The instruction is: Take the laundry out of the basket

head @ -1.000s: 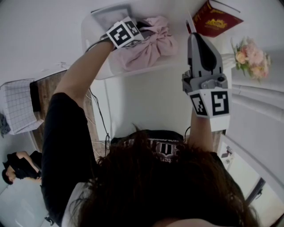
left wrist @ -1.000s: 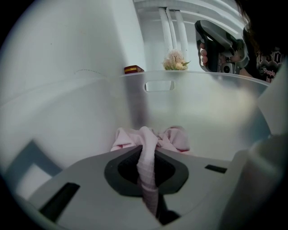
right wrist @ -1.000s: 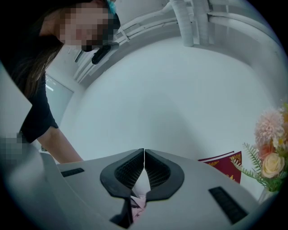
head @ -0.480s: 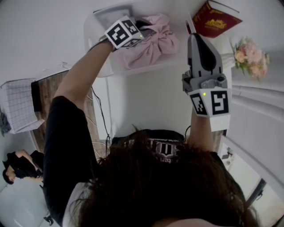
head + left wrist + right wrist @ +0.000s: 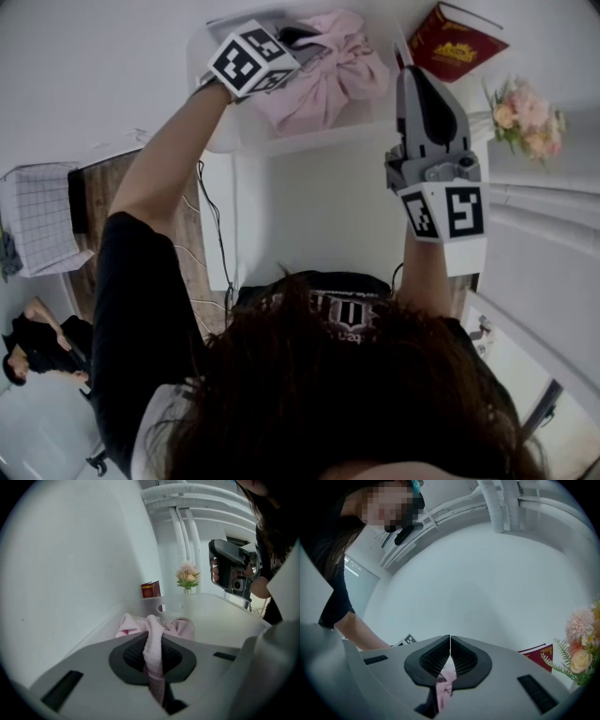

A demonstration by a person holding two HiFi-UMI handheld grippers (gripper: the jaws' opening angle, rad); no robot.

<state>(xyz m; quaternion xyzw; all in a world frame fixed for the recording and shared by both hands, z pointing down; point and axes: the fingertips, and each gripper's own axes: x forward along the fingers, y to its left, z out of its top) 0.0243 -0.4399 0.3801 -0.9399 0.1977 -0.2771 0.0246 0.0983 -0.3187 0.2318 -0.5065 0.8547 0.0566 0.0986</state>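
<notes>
Left gripper (image 5: 152,656) on the pink garment (image 5: 328,75) — right gripper (image 5: 450,644) idle.
I have the left jaws clamped on a fold of the cloth, the rest bunched in the white basket (image 5: 230,141). The right gripper stands beside the basket, jaws pressed together, empty.

Looked bright and evenly lit, shadows soft; bowed strongly toward the edges, black in the gripper views' corners.
</notes>
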